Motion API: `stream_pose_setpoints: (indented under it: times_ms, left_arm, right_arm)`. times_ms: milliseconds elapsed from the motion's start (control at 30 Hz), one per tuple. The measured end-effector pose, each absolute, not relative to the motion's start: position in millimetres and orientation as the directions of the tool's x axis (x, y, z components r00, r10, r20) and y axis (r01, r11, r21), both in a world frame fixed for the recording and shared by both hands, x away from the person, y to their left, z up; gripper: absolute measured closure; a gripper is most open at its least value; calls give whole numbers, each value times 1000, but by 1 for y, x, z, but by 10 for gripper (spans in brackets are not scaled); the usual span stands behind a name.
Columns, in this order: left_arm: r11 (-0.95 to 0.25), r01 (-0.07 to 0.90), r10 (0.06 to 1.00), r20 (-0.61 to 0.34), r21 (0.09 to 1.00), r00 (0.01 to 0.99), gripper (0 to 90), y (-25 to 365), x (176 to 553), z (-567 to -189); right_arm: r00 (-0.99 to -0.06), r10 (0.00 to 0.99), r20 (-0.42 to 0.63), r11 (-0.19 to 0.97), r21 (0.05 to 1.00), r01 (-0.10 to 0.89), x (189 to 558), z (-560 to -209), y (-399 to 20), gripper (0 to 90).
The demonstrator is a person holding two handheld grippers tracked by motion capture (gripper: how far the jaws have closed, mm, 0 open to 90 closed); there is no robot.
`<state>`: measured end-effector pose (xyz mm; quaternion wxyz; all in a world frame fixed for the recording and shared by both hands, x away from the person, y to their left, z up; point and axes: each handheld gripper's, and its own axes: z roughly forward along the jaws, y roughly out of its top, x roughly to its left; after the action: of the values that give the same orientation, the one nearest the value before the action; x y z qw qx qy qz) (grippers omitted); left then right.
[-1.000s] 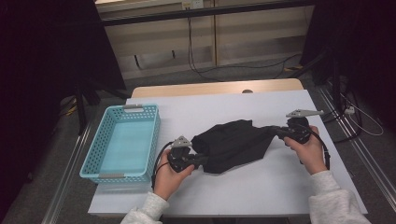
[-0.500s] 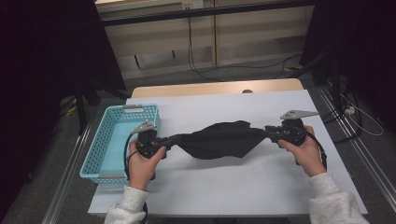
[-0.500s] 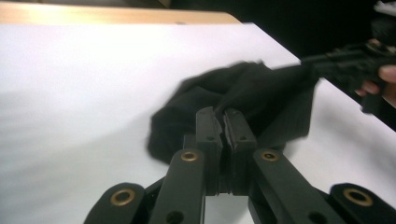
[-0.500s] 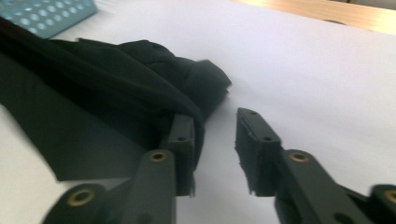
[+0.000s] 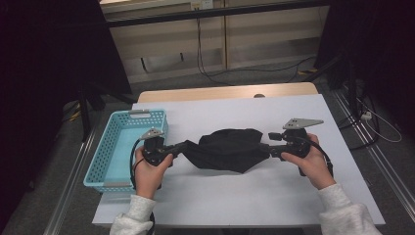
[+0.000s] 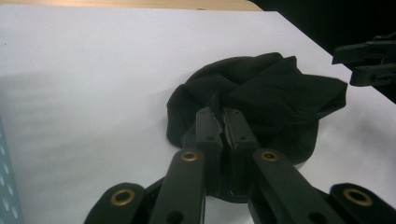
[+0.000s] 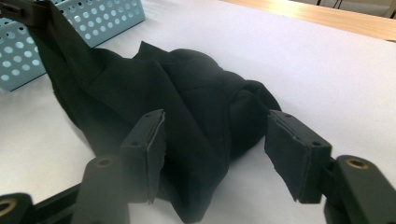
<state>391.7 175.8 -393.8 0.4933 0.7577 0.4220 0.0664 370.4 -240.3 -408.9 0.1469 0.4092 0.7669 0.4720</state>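
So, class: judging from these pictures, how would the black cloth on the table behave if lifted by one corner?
Probably floppy: the black cloth lies bunched in soft folds and sags where the left tongs pinch its edge. Likely light, since one pinched corner carries it. It should not roll or tip. The right tongs, just opening, grip nothing.

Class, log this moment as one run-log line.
left claw: shut on black cloth | right claw: open, just been opening, pads off cloth | basket: beside

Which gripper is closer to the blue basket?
The left. The left gripper is right beside the blue basket, shut on the black cloth. The right gripper is across the cloth, its fingers just opened off it.
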Motion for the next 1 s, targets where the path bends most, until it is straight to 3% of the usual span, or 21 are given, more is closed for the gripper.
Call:
stream_pose_setpoints:
  times_ms: [167,400,667,767,1000]
  left_arm:
    - [-152,576,706,-319,803,632,866,176,392,-394]
    - [-143,574,711,-320,806,626,866,180,391,-392]
    - [-137,567,707,-320,812,630,866,180,390,-389]
    - [-132,566,706,-323,814,630,866,181,389,-389]
    - [-117,545,672,-338,830,659,868,178,387,-383]
  right_arm:
    - [-647,751,129,260,843,470,366,-411,-238,446]
    - [-669,739,79,337,816,469,360,-417,-230,453]
    - [-674,738,38,364,818,444,357,-424,-225,689]
    - [-681,732,18,399,799,450,359,-426,-223,866]
    - [-636,767,89,289,836,466,353,-405,-255,893]
